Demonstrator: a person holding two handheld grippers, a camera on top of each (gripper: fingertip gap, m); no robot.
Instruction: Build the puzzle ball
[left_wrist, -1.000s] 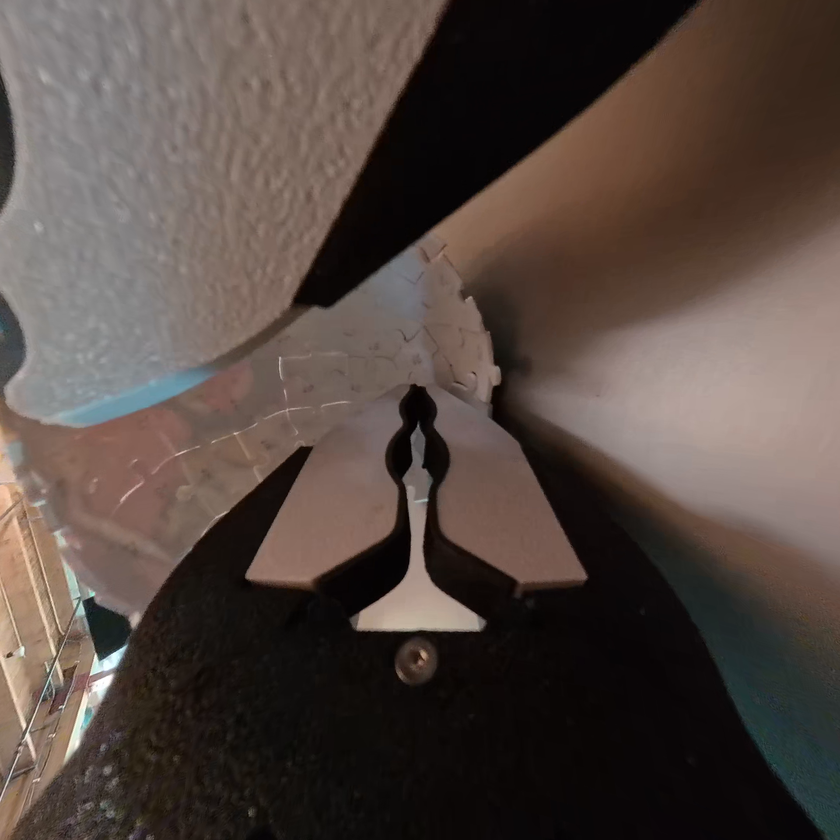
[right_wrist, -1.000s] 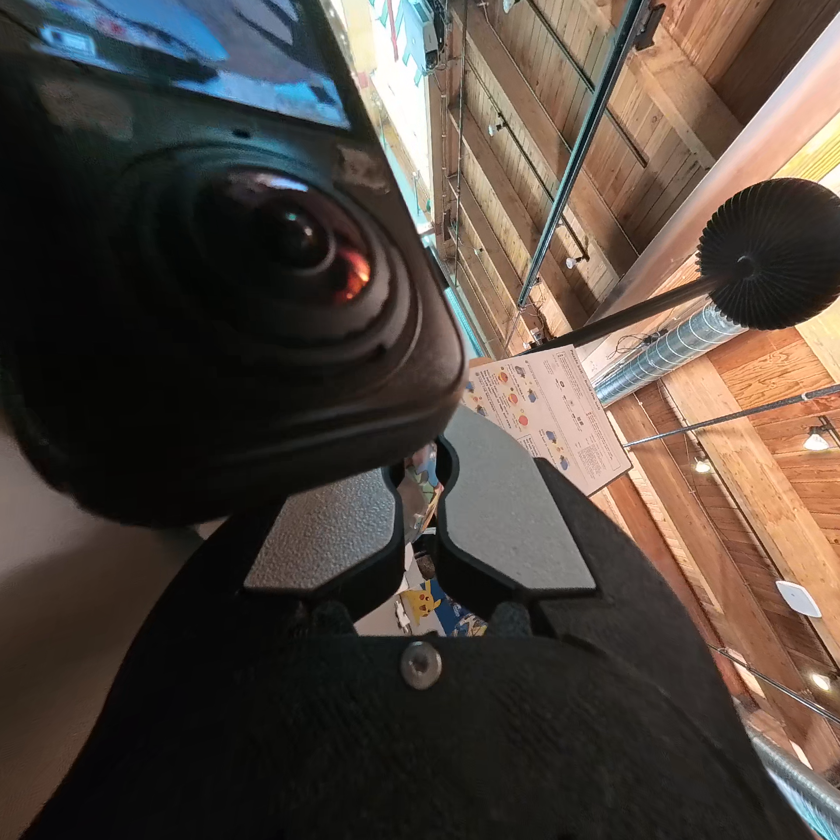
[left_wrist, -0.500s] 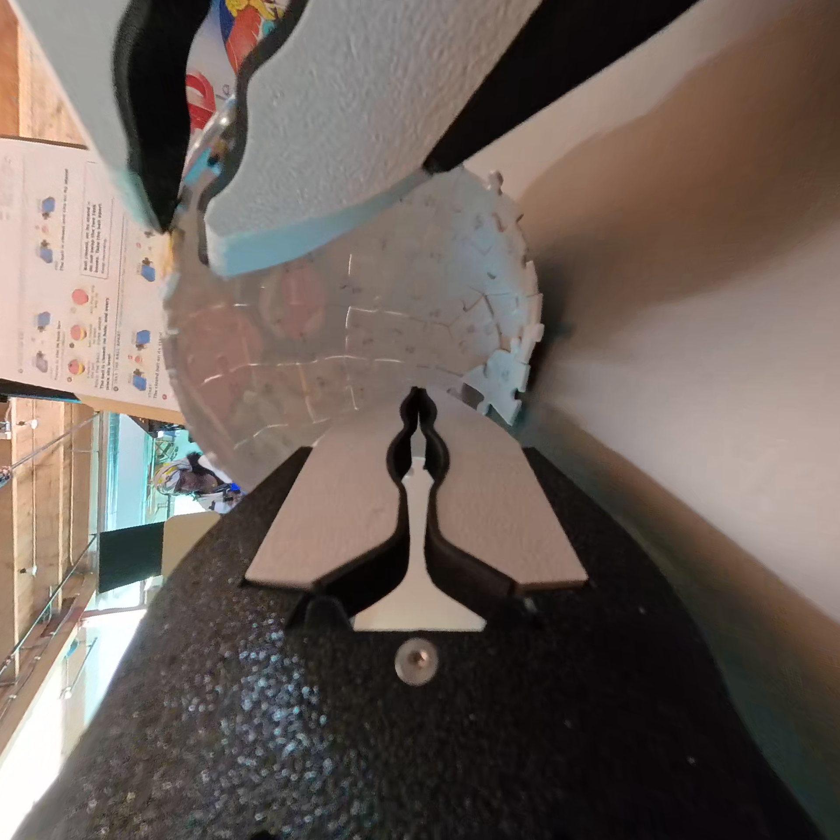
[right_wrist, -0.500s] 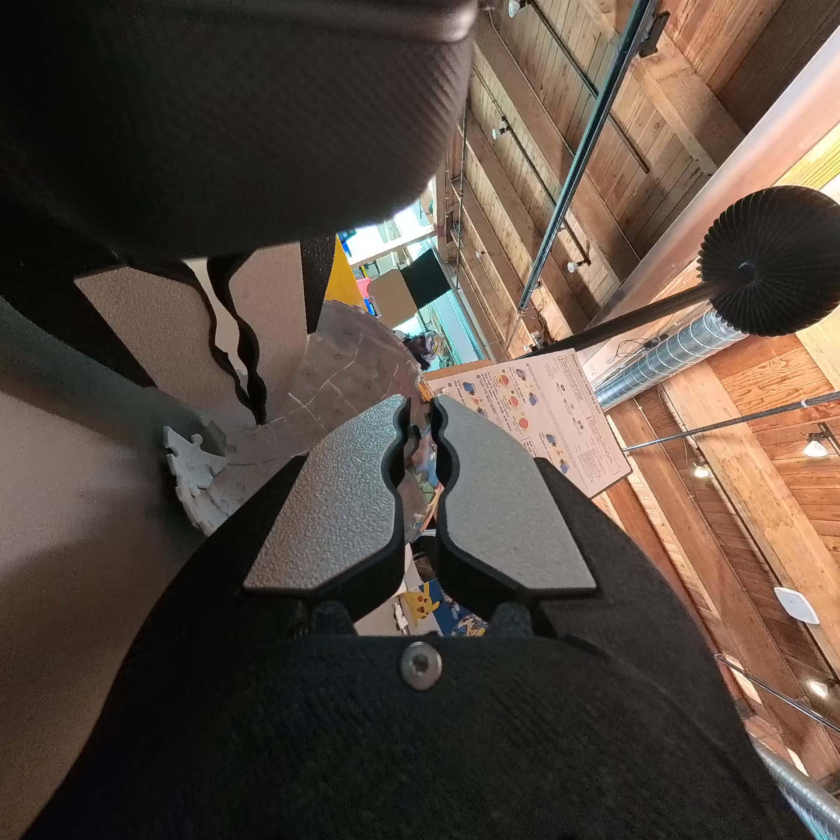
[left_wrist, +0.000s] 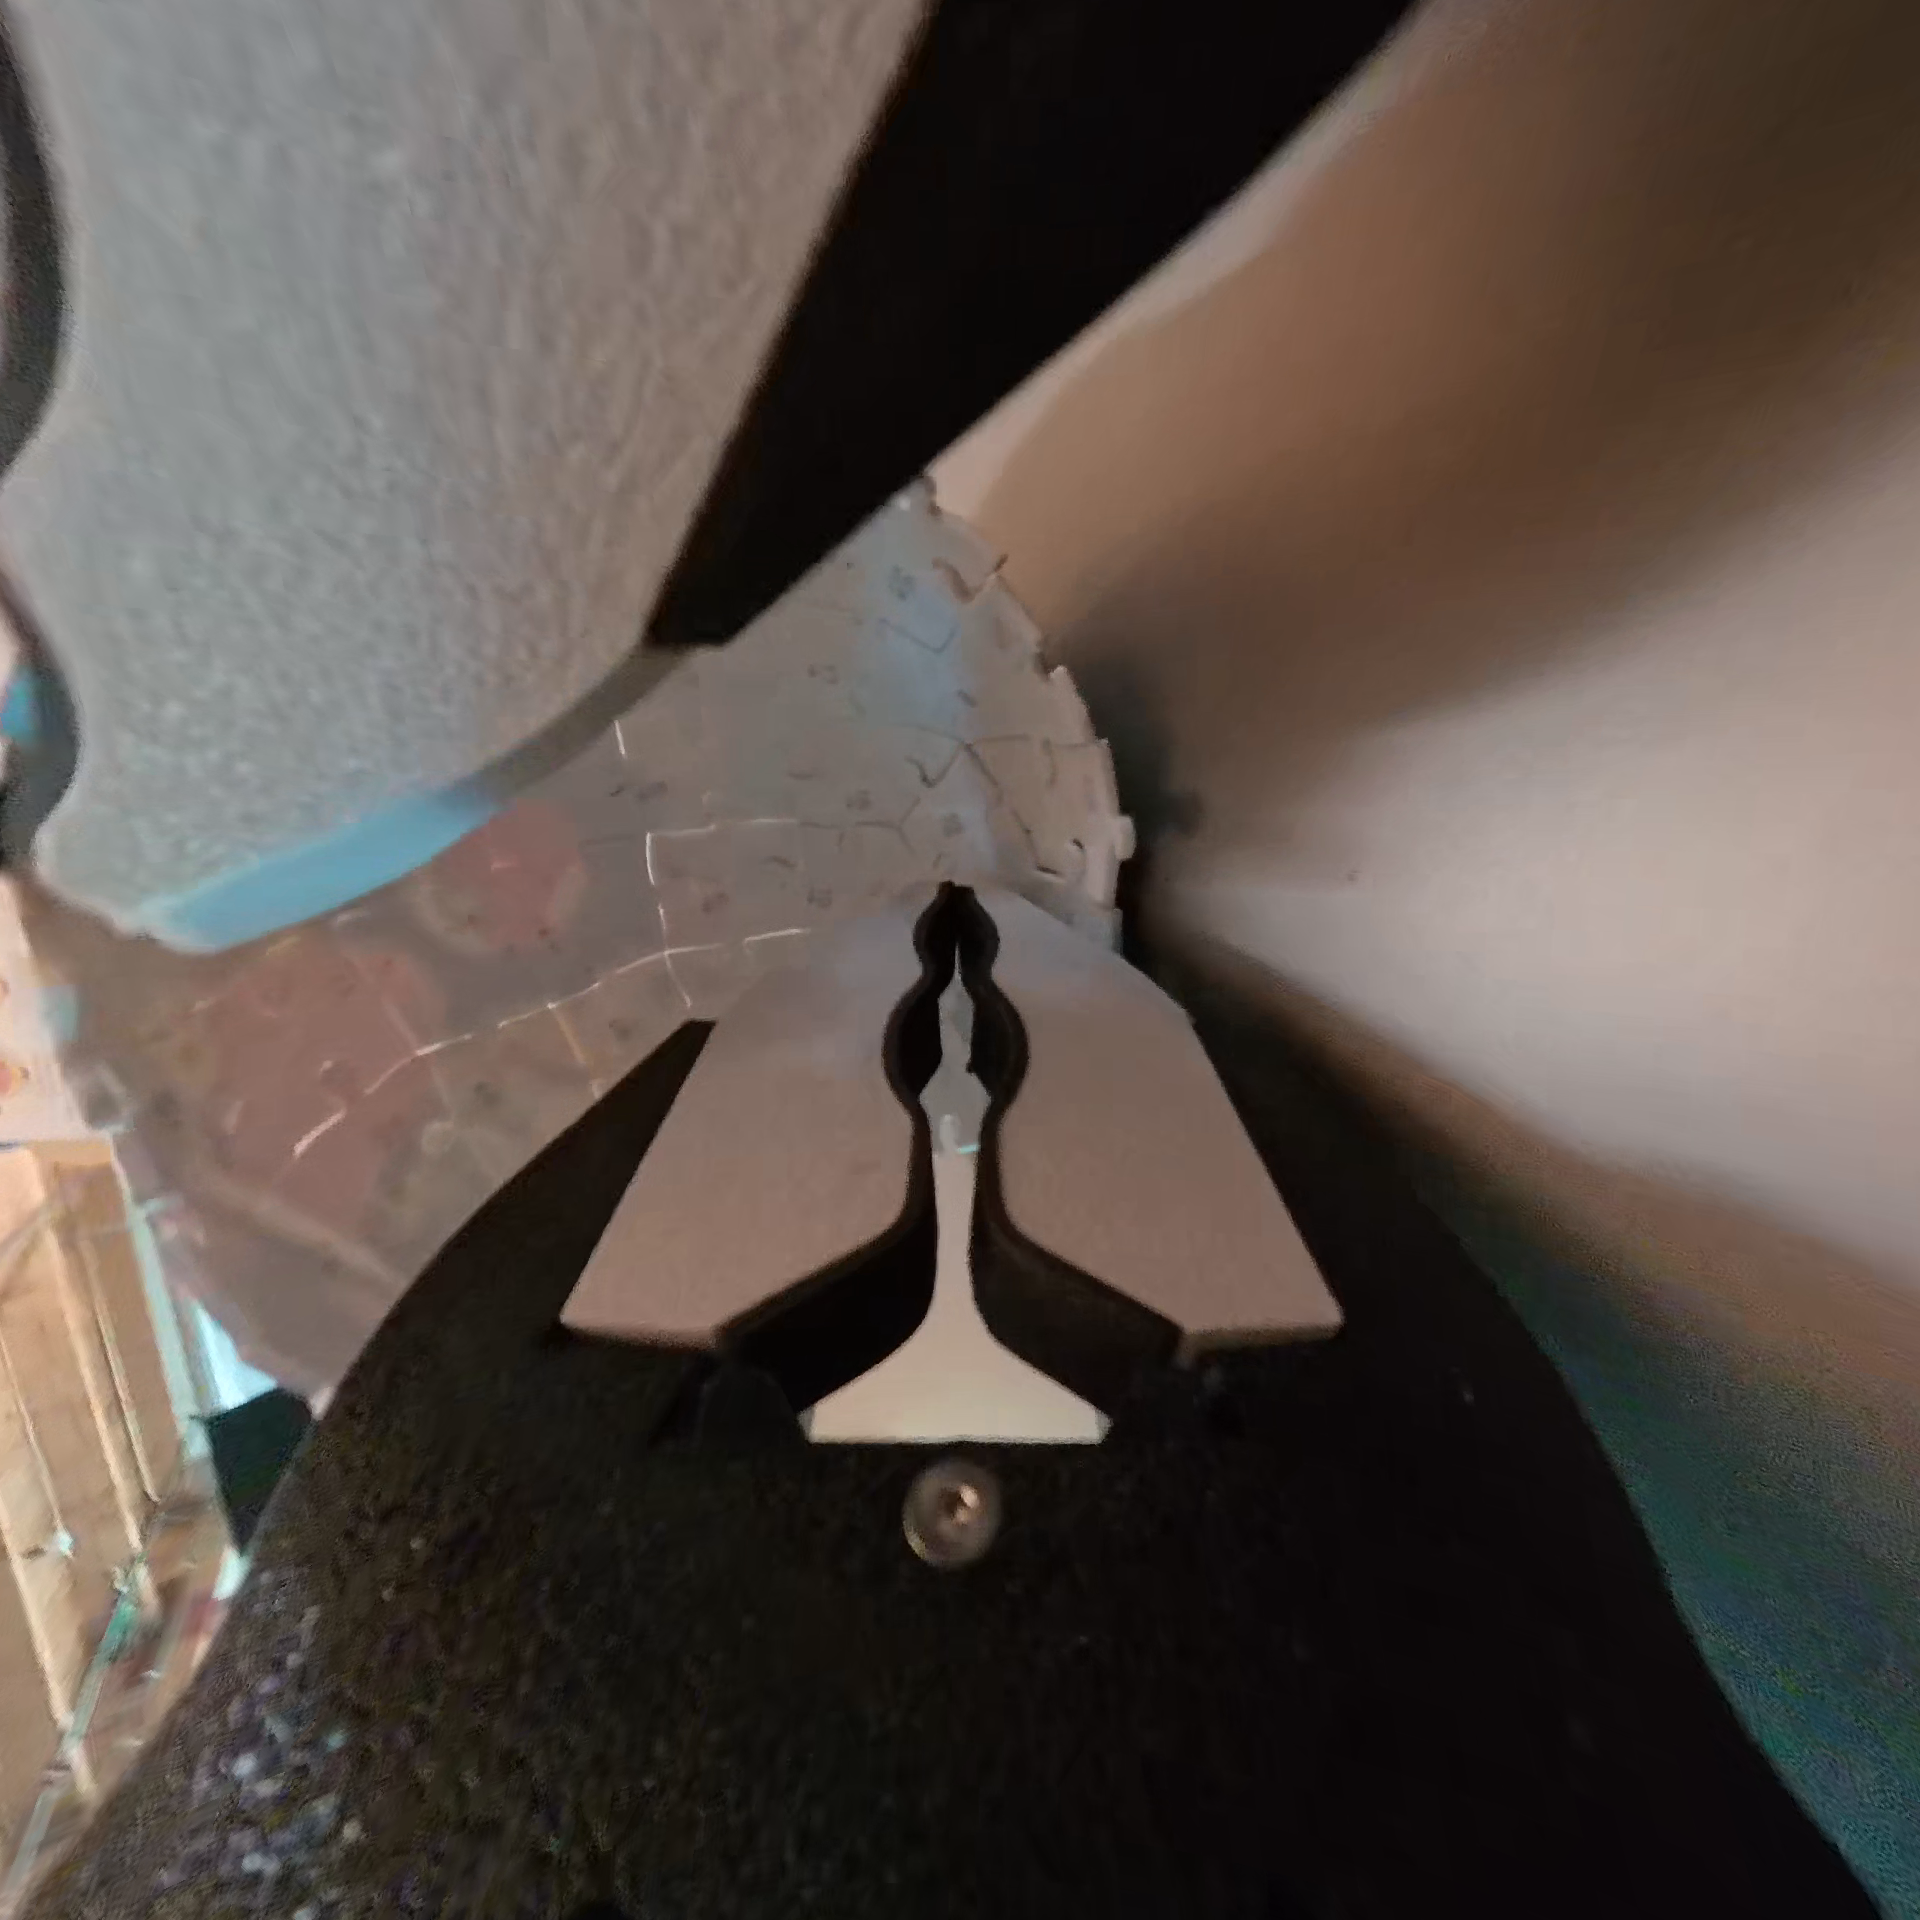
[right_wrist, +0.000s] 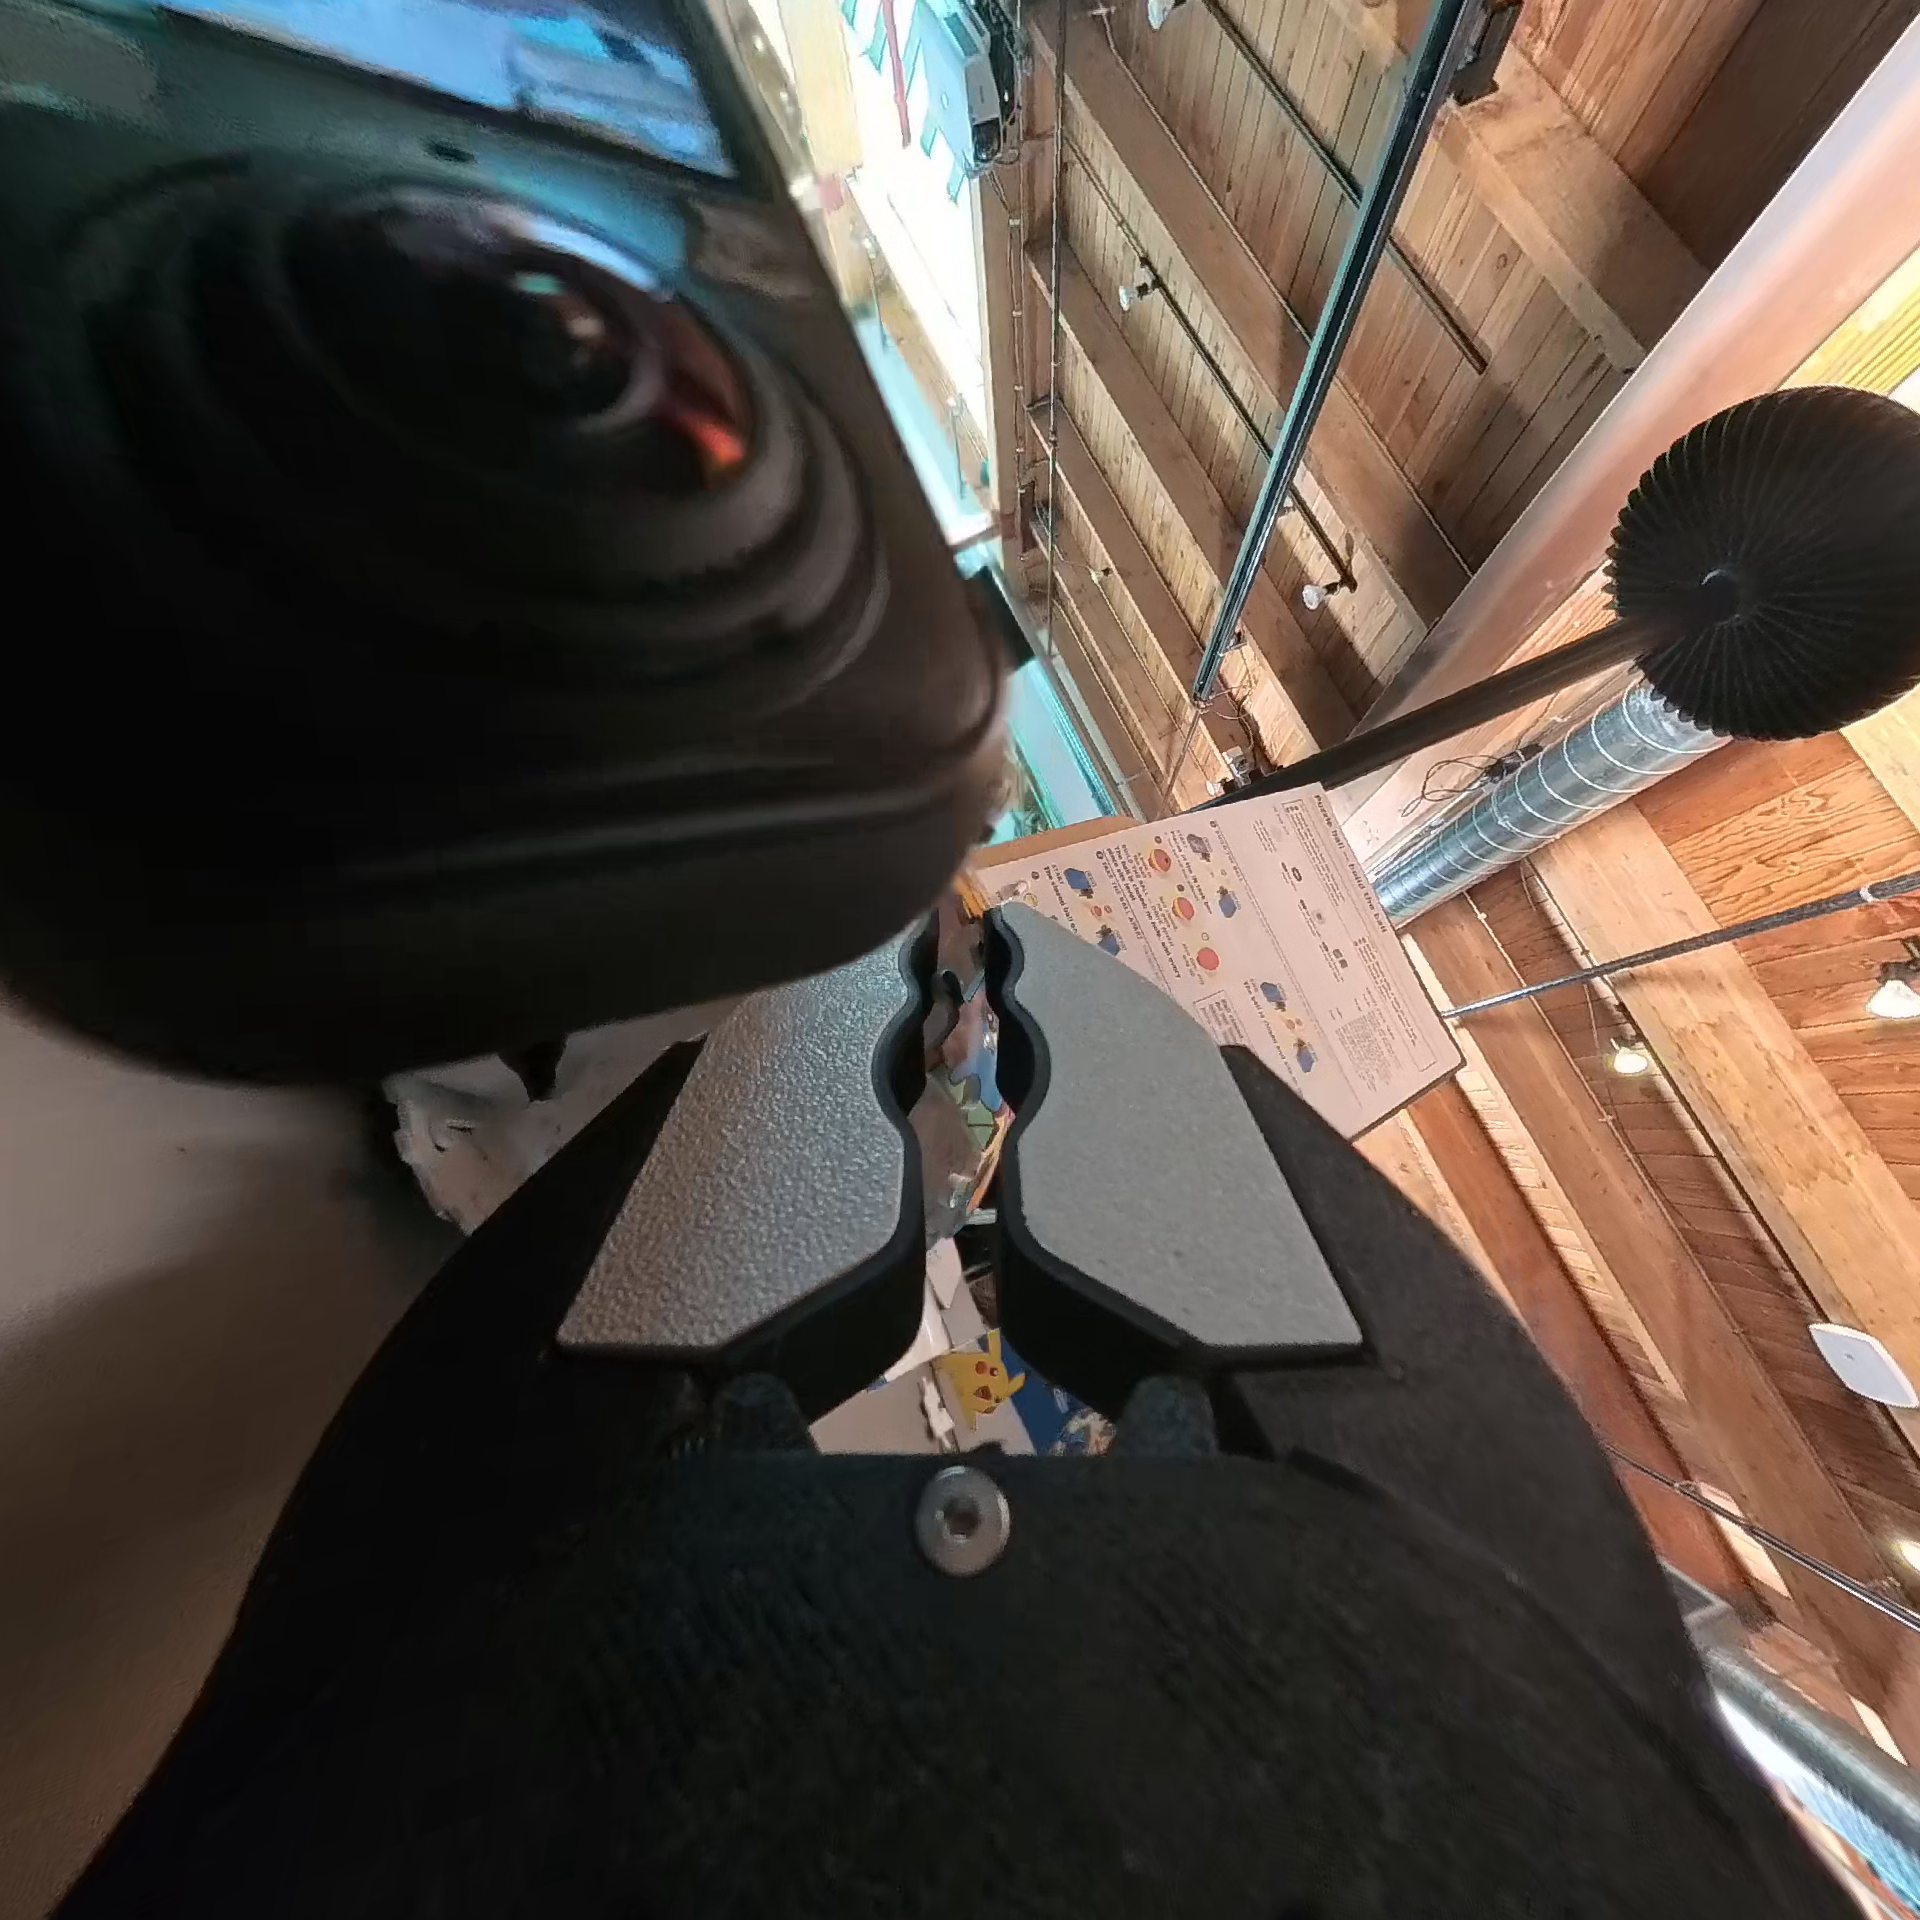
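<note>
The puzzle ball (left_wrist: 831, 790) is a partly built, translucent curved shell with a jagged white rim, held close over a pale tabletop (left_wrist: 1558, 883). My left gripper (left_wrist: 954, 914) is shut, its tips against the shell's surface near the rim. A large grey finger pad (left_wrist: 416, 416) of the right gripper fills the upper left of the left wrist view. My right gripper (right_wrist: 961, 935) is shut on the shell, which shows as a translucent strip (right_wrist: 961, 1122) between its fingers. The left gripper's black camera body (right_wrist: 436, 540) hides most of the ball there; only white rim pieces (right_wrist: 457, 1132) show.
An illustrated instruction sheet (right_wrist: 1247, 935) stands behind the right gripper. A black pleated disc on a pole (right_wrist: 1766, 561) and a metal duct (right_wrist: 1538, 810) are at the right, against wooden boards. The tabletop also shows in the right wrist view (right_wrist: 156, 1299). Across from one pair of fingers to the other is roughly 11 cm.
The left gripper, drawn back half a second ago, has closed in on the ball again. Its camera body again fills the right wrist view's upper left. Both grippers stay shut.
</note>
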